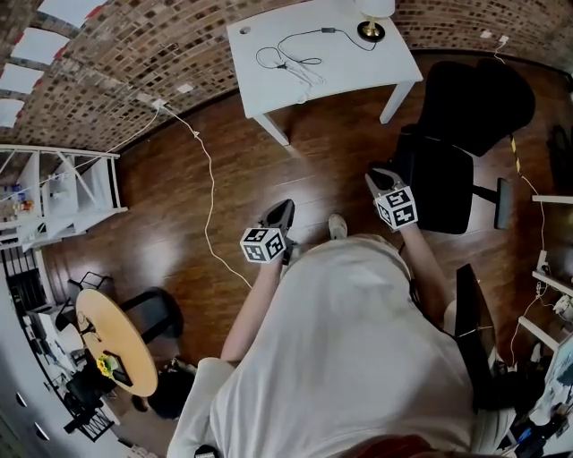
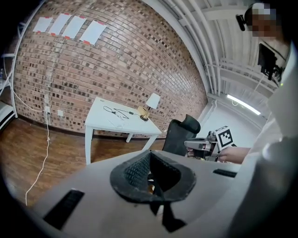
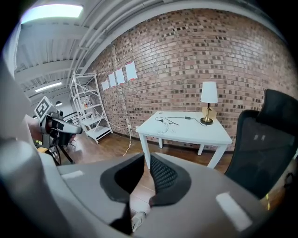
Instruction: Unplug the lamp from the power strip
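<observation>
L gripper [image 2: 149,155] fingers [image 2: 132,169] were together, empty. R gripper [image 3: 148,158] fingers [image 3: 165,174] were a slit apart, empty. Both were well off the bench [image 1: 358,67]. Lamp [image 1: 372,18] stood at its far right corner, power strip [image 1: 291,67] mid-bench.

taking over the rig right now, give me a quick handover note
Left gripper: jaws together, empty.
Right gripper: jaws slightly apart, empty.
Both are held in front of the body, well short of the white table.
Things: the lamp stands at the table's far corner, and the power strip lies on the tabletop. The lamp's black cord runs to the strip.
Done: nothing. The plug looks still in, though it is too small to be sure.
Left: walk up, steady the strip, pull the plug out.
</observation>
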Demonstrator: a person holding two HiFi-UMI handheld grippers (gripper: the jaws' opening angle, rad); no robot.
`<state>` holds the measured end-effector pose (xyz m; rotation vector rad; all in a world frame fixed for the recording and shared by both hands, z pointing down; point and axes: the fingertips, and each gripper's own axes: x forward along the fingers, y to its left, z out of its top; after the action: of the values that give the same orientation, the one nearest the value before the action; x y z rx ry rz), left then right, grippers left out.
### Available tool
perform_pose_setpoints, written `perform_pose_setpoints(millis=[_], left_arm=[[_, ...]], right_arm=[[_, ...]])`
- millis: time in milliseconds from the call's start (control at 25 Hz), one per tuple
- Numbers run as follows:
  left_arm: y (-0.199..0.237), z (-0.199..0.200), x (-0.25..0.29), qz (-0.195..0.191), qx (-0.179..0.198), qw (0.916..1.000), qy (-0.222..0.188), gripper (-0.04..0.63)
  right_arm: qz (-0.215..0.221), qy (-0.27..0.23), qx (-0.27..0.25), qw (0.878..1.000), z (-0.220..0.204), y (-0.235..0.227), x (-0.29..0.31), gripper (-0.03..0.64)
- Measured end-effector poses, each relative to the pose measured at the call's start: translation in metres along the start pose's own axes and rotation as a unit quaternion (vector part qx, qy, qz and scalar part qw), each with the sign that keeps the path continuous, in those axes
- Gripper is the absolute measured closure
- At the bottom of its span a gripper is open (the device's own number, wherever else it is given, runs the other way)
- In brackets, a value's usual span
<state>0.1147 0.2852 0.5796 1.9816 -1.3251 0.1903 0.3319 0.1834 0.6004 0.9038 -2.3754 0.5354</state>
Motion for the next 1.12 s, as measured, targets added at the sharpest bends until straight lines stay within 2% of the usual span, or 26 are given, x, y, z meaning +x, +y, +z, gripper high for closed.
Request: perform_pose_setpoints(millis=[200, 440, 1120], left_arm=[[0.007, 0.004, -0.001, -0.003, 0.001, 1.0, 0.001, 0.592], [0.002, -0.004, 0.011, -0.005, -0.003, 1.0, 0.001, 0.592], [0.002, 0.0, 0.026, -0.014, 0.003, 0.9998, 0.01, 0.592]], right_arm=[[0.002, 0.017, -0.033, 0.999, 0.004, 0.006, 0.011, 0.585], [0.026, 0.049, -0.071, 0.996, -0.009, 0.009, 0.016, 0.586], [0.048, 0.068, -0.092, 0.992, -0.014, 0.018, 0.028, 0.586]])
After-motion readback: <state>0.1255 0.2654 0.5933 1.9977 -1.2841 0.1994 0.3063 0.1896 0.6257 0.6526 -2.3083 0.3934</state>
